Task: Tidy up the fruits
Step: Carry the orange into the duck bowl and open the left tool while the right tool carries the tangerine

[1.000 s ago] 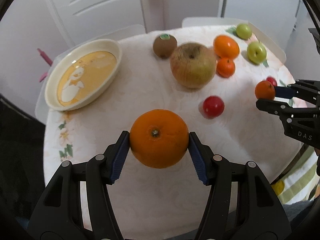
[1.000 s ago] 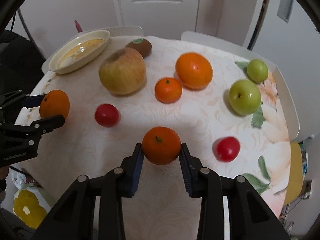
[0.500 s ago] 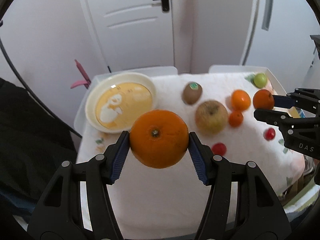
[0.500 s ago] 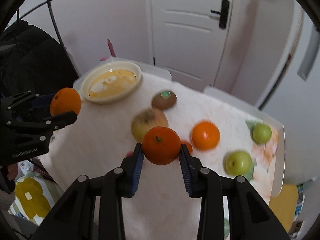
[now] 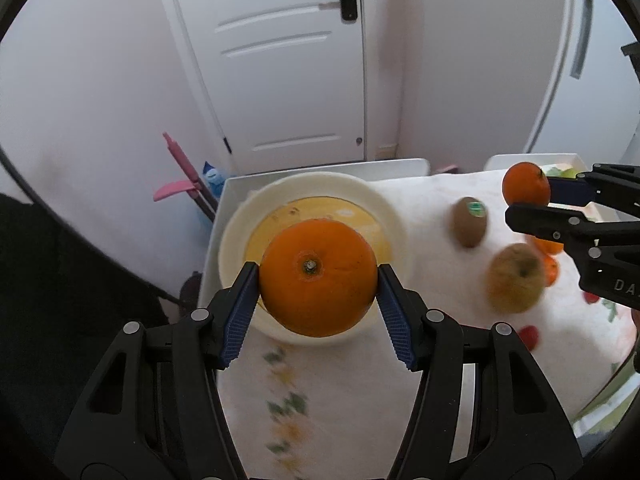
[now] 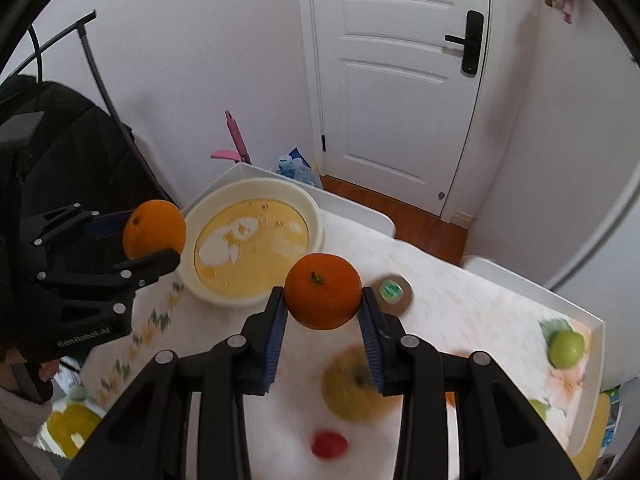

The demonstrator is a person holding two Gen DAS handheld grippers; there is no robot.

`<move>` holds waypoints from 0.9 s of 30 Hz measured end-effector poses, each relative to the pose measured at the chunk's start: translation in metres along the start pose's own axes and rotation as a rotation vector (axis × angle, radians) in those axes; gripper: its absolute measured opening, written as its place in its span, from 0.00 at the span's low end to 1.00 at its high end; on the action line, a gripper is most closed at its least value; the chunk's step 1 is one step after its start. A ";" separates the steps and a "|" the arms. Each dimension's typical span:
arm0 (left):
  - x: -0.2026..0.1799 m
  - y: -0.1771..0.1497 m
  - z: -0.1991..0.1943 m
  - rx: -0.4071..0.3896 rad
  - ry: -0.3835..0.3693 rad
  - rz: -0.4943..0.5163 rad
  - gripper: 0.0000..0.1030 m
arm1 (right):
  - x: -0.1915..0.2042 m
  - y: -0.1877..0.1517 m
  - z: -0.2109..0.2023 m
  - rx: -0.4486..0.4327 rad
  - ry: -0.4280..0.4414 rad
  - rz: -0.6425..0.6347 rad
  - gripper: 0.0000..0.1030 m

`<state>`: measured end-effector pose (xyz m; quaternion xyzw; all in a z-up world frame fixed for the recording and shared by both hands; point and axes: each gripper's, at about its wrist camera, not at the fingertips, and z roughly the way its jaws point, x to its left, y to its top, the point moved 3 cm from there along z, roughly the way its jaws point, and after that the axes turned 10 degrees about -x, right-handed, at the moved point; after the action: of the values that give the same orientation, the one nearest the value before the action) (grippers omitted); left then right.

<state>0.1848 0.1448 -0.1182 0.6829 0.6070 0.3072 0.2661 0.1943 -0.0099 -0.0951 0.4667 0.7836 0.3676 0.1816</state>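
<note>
My left gripper point(image 5: 318, 298) is shut on a large orange point(image 5: 318, 276) and holds it in the air just in front of the cream bowl point(image 5: 384, 208) with a yellow inside. My right gripper point(image 6: 322, 312) is shut on a smaller orange point(image 6: 322, 290), held above the table to the right of the bowl point(image 6: 308, 210). The right gripper with its orange point(image 5: 526, 184) also shows at the right of the left wrist view. The left gripper's orange point(image 6: 154, 230) shows at the left of the right wrist view.
On the white floral tablecloth point(image 6: 460, 300) lie a kiwi point(image 6: 394, 294), a large yellowish apple point(image 6: 352, 386), a red tomato point(image 6: 328, 444) and green apples point(image 6: 566, 348). A white door and a pink-handled tool stand behind the table. A dark chair stands at the left.
Both grippers have moved toward the bowel-side end of the table with their oranges, and the bowl now looks closer in both views. The grips have not changed.
</note>
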 end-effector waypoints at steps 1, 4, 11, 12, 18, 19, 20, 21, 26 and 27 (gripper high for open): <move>0.005 0.000 0.008 0.006 -0.003 0.003 0.61 | 0.003 0.004 0.008 0.001 0.000 0.008 0.32; 0.021 0.001 0.035 0.028 -0.016 0.012 0.61 | 0.009 0.015 0.033 0.007 -0.003 0.031 0.32; 0.031 -0.006 0.092 0.074 -0.051 0.038 0.61 | 0.010 0.023 0.080 0.042 -0.022 0.071 0.32; 0.031 -0.007 0.098 0.080 -0.056 0.041 0.61 | 0.009 0.023 0.087 0.049 -0.026 0.077 0.32; 0.026 -0.008 0.124 0.096 -0.076 0.066 0.61 | 0.000 0.021 0.103 0.068 -0.056 0.107 0.32; 0.025 -0.008 0.128 0.098 -0.078 0.067 0.61 | -0.001 0.021 0.105 0.070 -0.061 0.110 0.32; 0.025 -0.009 0.130 0.098 -0.079 0.068 0.61 | -0.002 0.021 0.105 0.072 -0.065 0.115 0.32; 0.024 -0.008 0.132 0.098 -0.081 0.070 0.61 | -0.004 0.021 0.105 0.074 -0.069 0.119 0.32; 0.024 -0.005 0.136 0.086 -0.095 0.068 0.63 | -0.008 0.019 0.104 0.081 -0.091 0.128 0.32; 0.024 -0.005 0.134 0.079 -0.096 0.070 0.65 | -0.010 0.018 0.103 0.081 -0.095 0.129 0.32</move>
<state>0.2834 0.1703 -0.2093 0.7277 0.5808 0.2592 0.2569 0.2746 0.0287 -0.1500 0.5401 0.7566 0.3240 0.1755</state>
